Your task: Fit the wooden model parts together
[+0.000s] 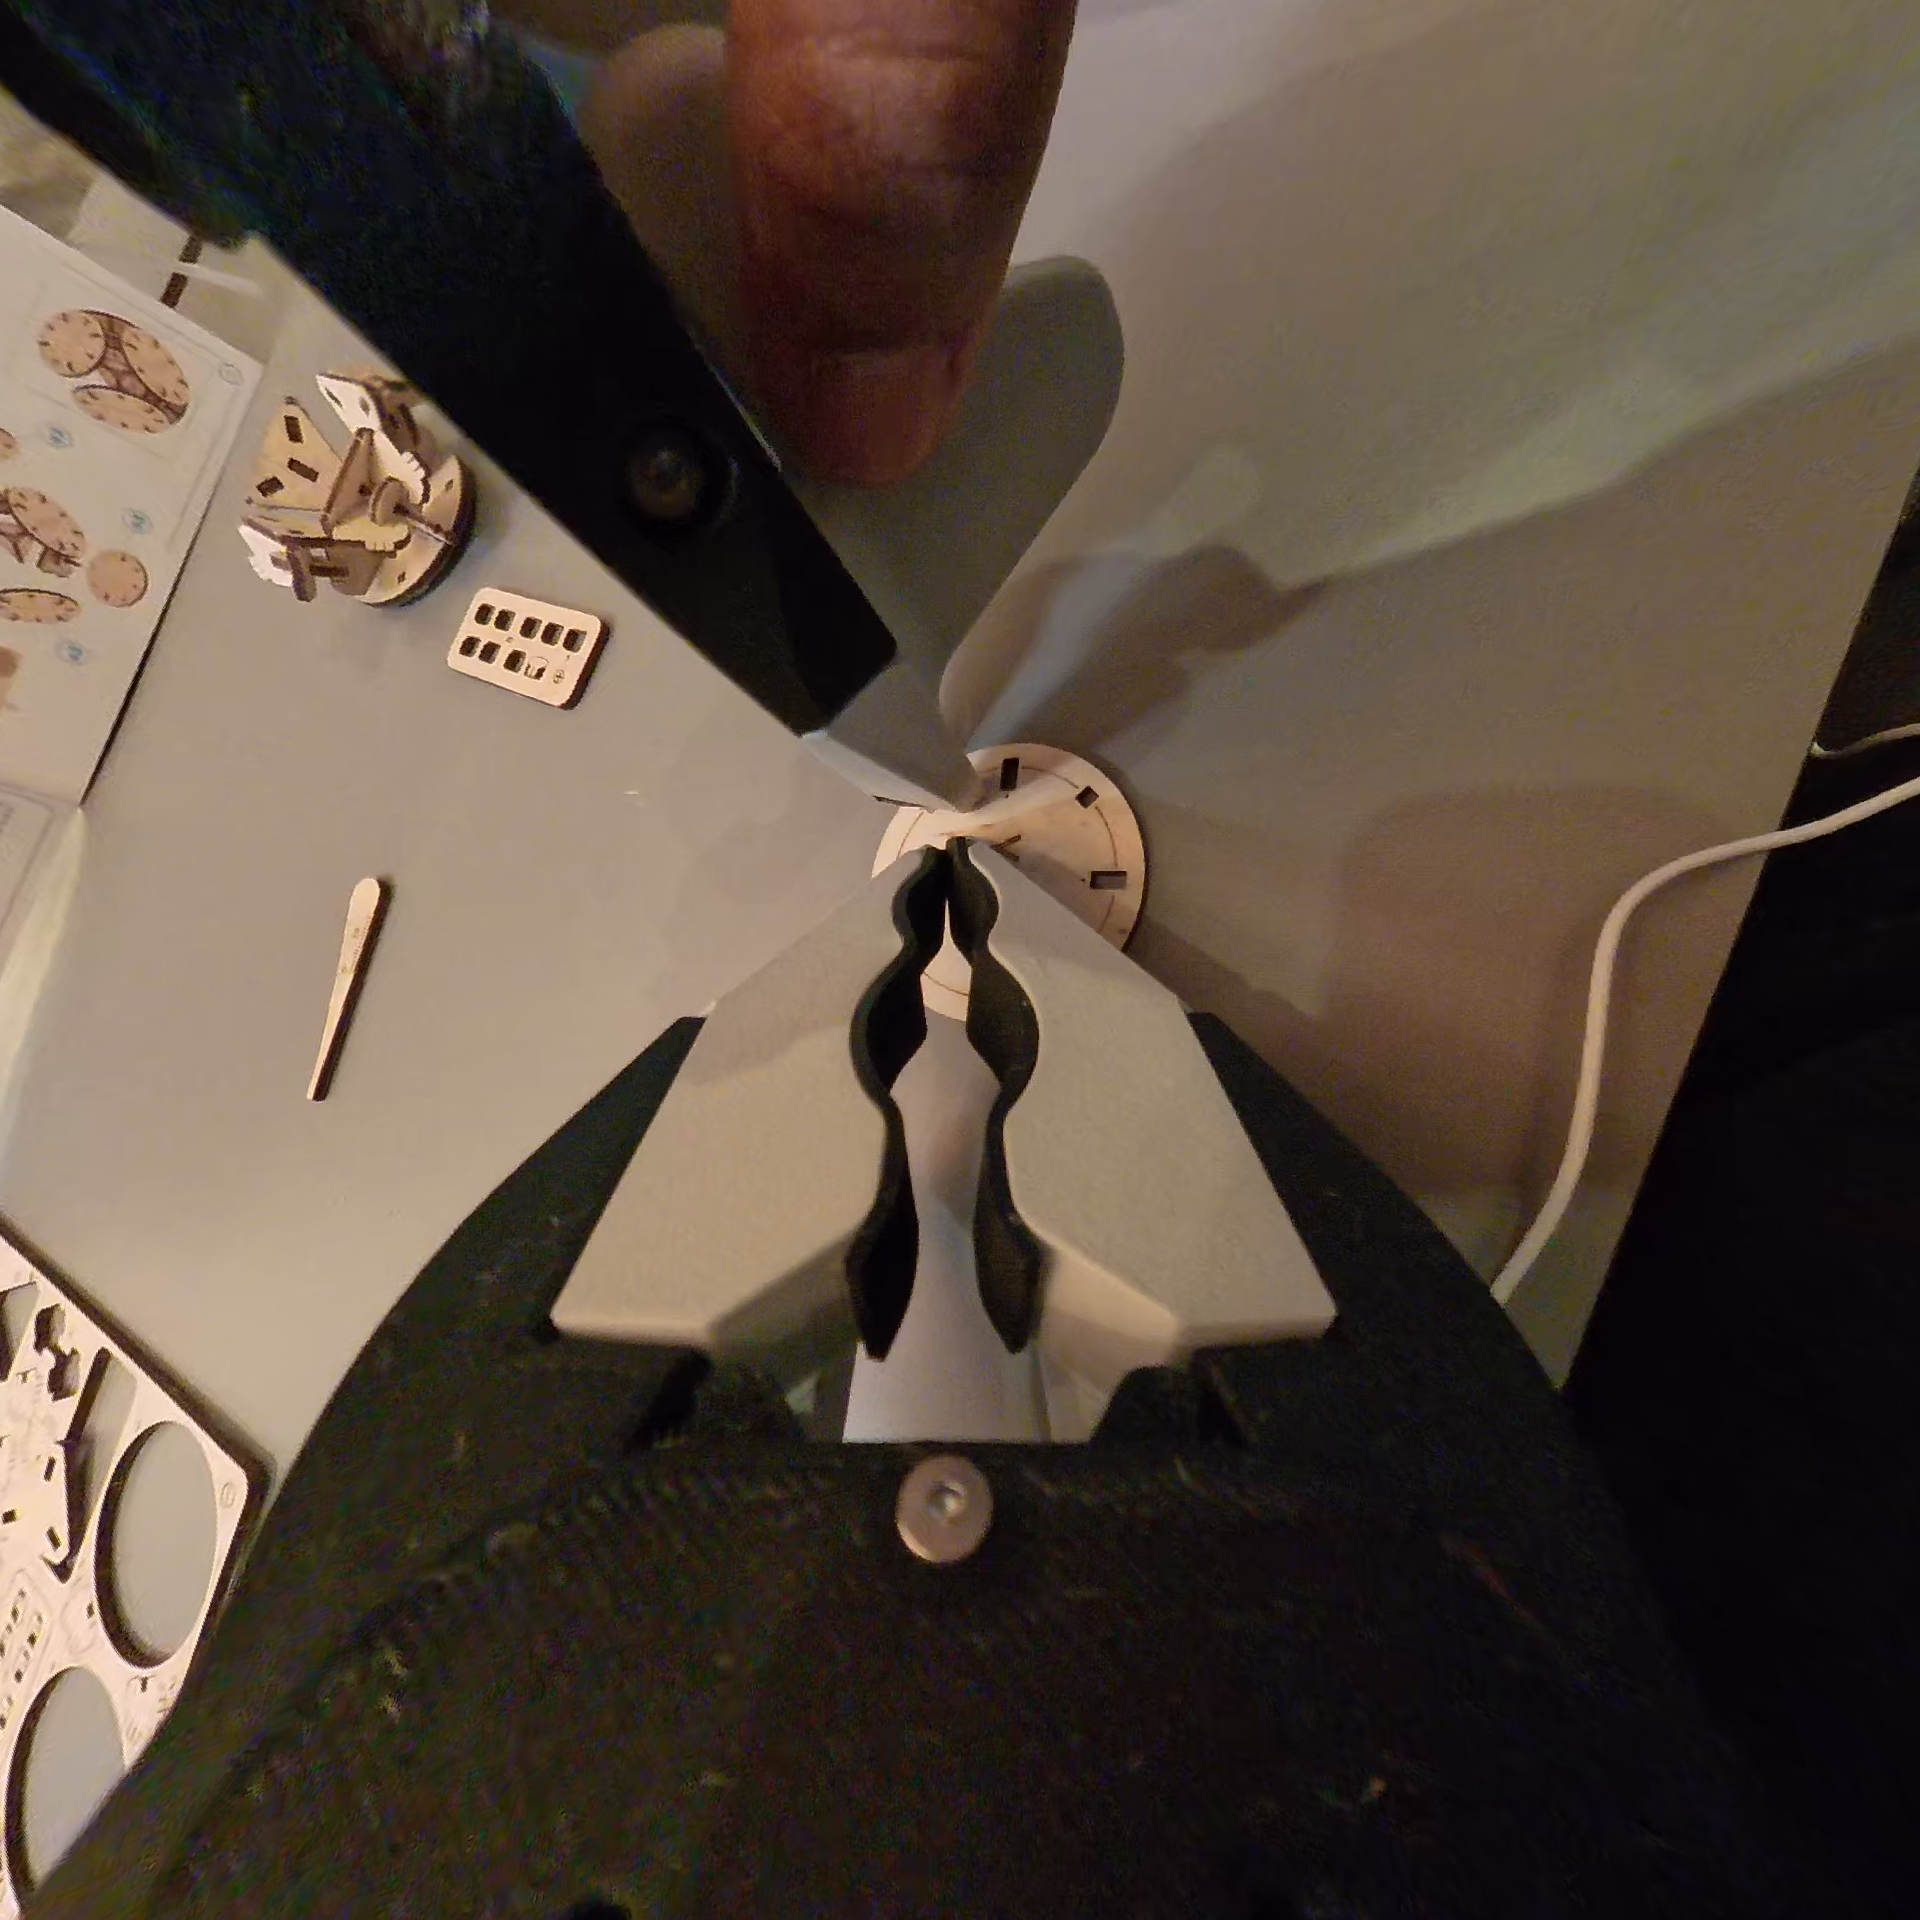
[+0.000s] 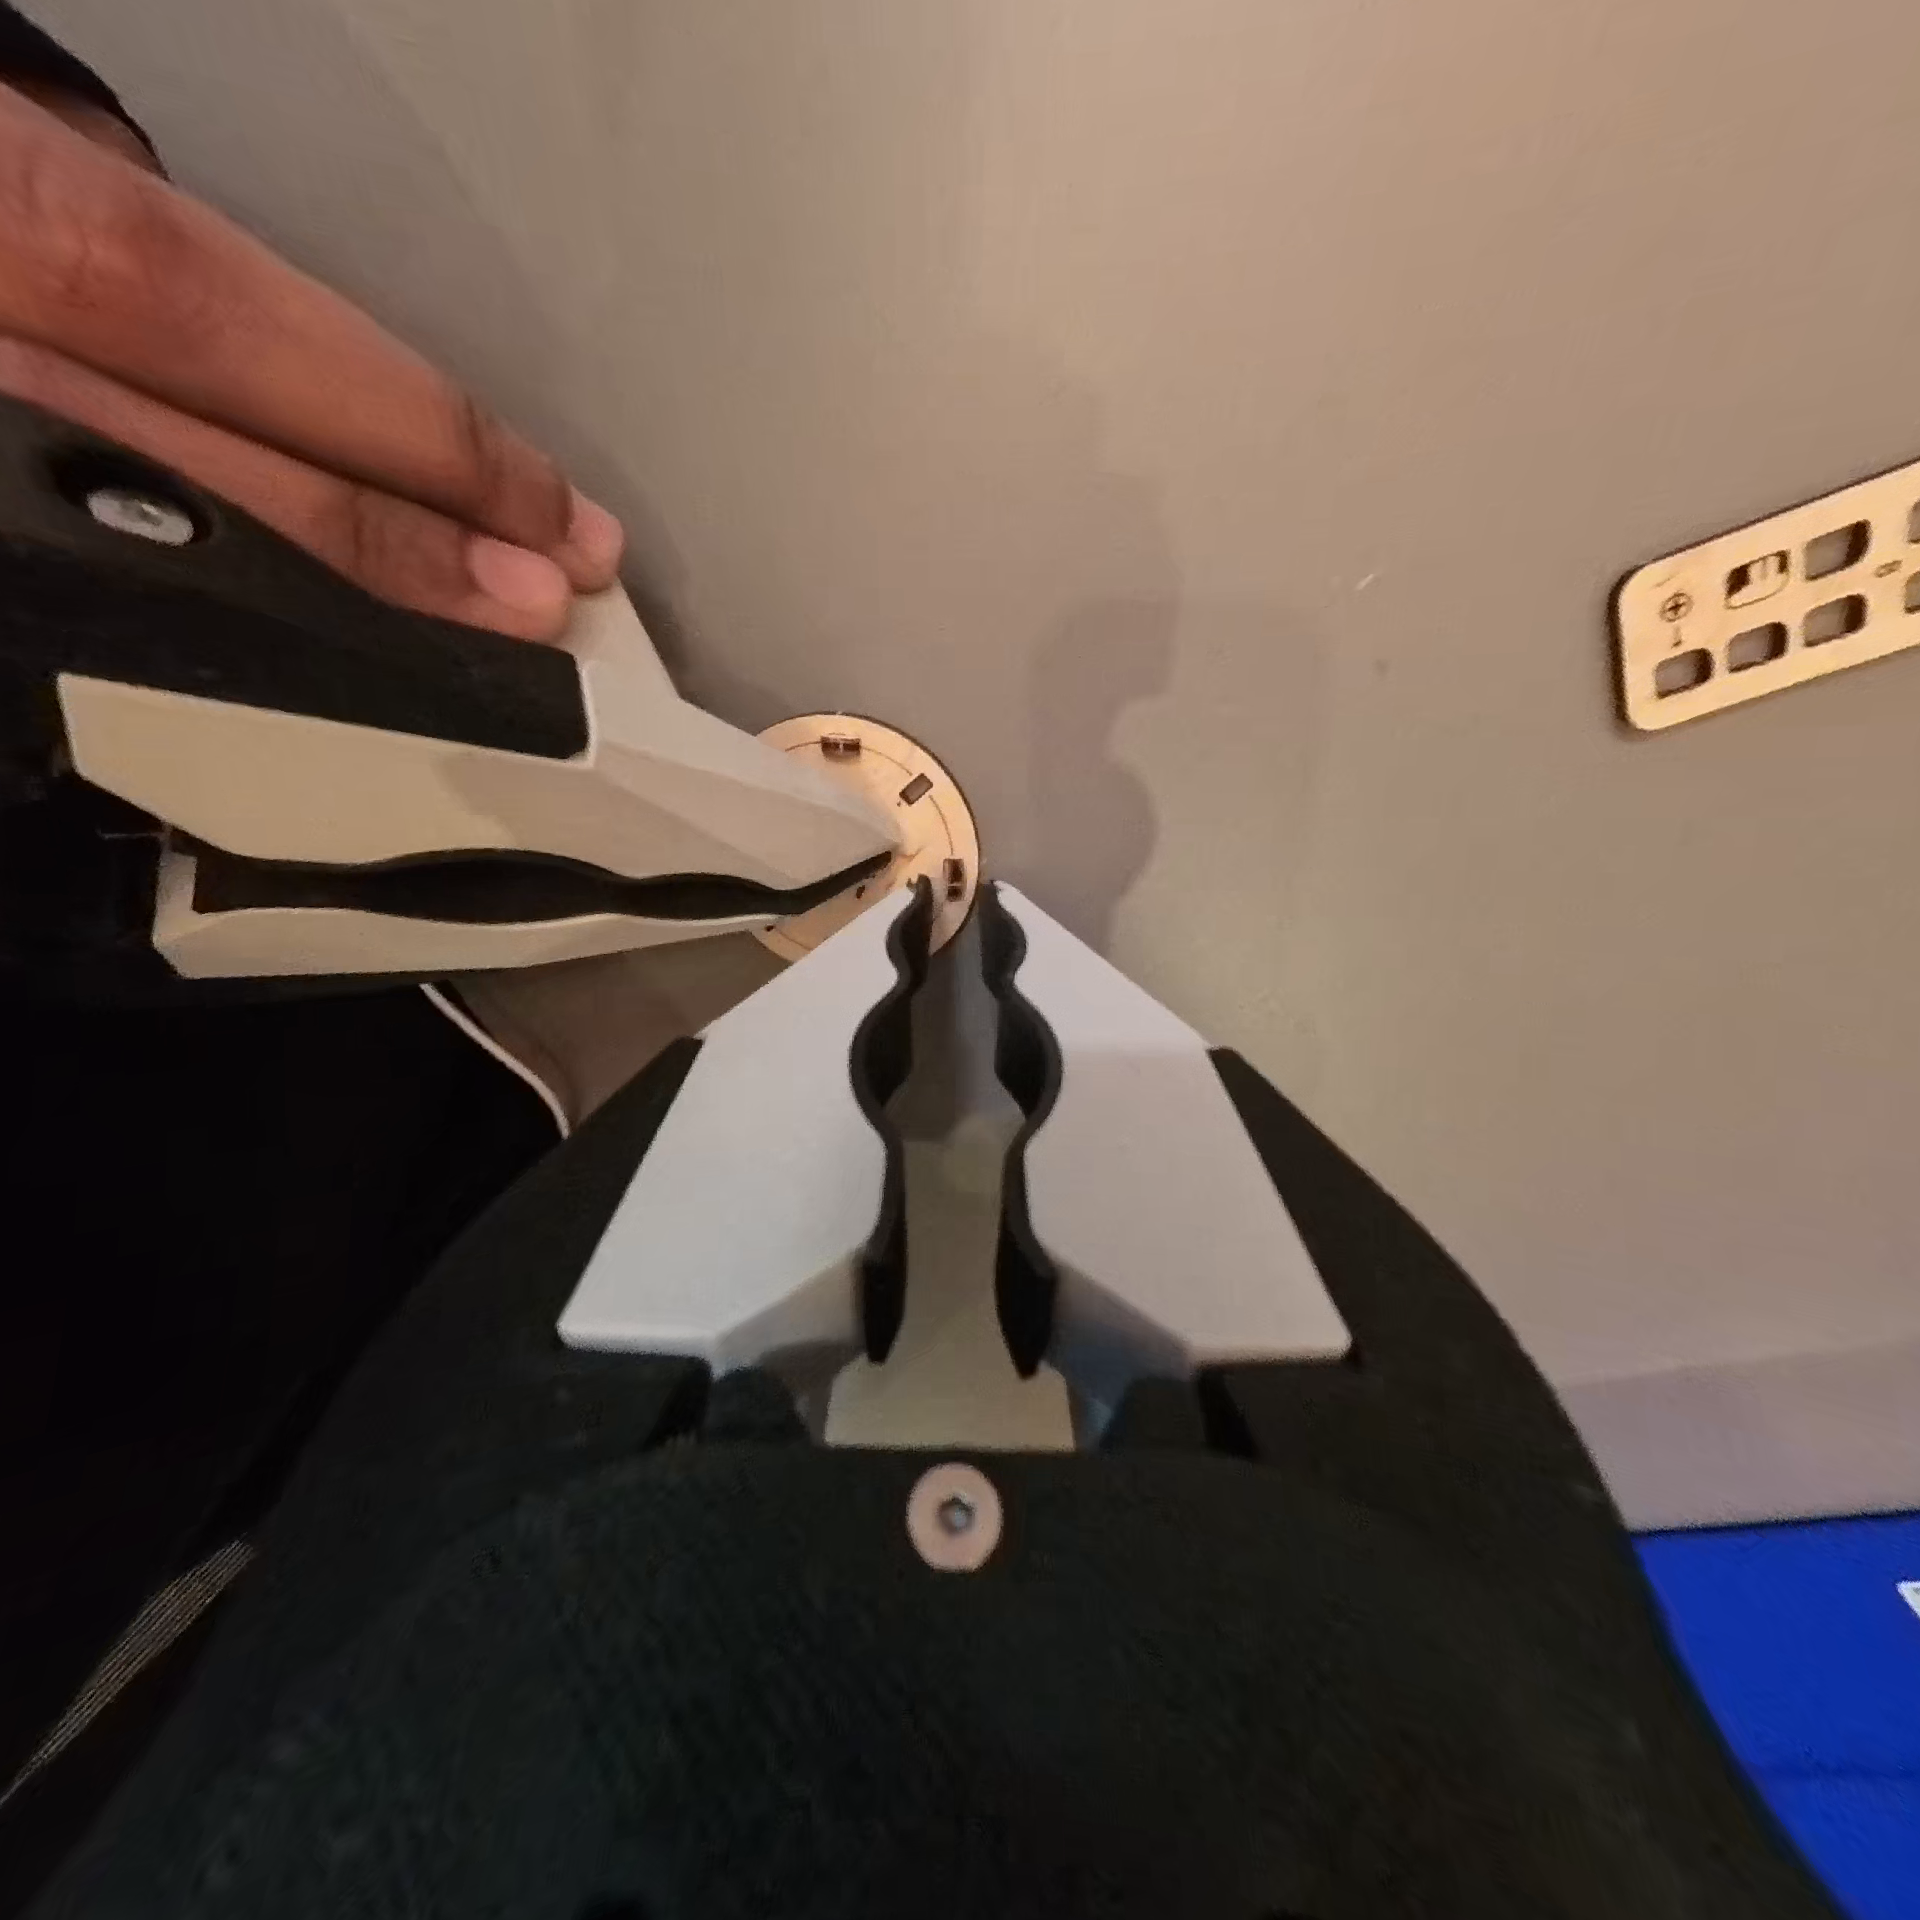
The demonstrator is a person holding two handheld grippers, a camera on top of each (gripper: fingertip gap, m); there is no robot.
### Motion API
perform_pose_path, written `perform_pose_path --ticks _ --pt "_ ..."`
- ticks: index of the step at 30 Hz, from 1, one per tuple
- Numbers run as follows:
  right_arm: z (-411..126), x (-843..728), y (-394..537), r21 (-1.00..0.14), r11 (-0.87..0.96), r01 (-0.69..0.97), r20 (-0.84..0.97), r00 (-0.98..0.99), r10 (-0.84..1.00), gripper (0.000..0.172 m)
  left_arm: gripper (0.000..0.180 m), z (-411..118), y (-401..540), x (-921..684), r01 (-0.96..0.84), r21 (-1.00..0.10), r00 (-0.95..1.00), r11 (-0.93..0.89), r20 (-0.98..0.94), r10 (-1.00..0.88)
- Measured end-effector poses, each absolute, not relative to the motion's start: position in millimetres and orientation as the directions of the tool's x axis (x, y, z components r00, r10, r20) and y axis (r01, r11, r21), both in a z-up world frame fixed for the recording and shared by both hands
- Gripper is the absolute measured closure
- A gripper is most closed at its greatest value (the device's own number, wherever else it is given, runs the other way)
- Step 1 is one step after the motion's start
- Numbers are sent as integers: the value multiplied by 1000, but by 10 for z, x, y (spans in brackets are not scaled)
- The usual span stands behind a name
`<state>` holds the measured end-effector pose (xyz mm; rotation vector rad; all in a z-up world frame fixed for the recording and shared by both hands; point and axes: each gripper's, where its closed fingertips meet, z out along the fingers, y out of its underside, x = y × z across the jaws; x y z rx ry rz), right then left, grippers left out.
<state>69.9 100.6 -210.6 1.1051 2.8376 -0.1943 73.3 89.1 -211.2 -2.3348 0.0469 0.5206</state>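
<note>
A round wooden disc (image 1: 1081, 847) with small slots lies flat on the grey table (image 1: 520, 935). My left gripper (image 1: 951, 854) is shut, and its tips rest on the disc's near side. In the right wrist view it reaches in from the left (image 2: 878, 857) with its pads together on the disc (image 2: 920, 821). My right gripper (image 2: 956, 891) is open by a narrow gap at the disc's near edge, with only table showing between its fingers. In the left wrist view its fingers (image 1: 914, 748) point down at the disc's middle from the upper left. A pale strip (image 1: 1013, 810) lies at their tips; I cannot tell what it is.
A small wooden plate with holes (image 1: 527, 662) (image 2: 1766, 613), a wooden stick (image 1: 348, 987), a part-built wooden model (image 1: 353, 499), an instruction sheet (image 1: 94, 468) and a cut-out wooden sheet (image 1: 104, 1538) lie to the left. A white cable (image 1: 1621, 987) runs along the right table edge.
</note>
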Motion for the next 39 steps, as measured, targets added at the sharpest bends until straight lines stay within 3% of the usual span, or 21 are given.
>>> perform_pose_path --ticks 26,32,39 --pt "-2102 705 1091 -146 738 659 -132 -752 645 169 180 -2011 883 747 -221 -695 917 -684 -387 96" --pt "-2040 680 1003 -195 744 640 -125 -768 628 168 180 -2101 869 765 -223 -660 923 -718 -380 63" --pt "-2073 676 1016 -175 727 663 -137 -748 649 168 180 -2102 869 767 -218 -662 925 -717 -374 63"
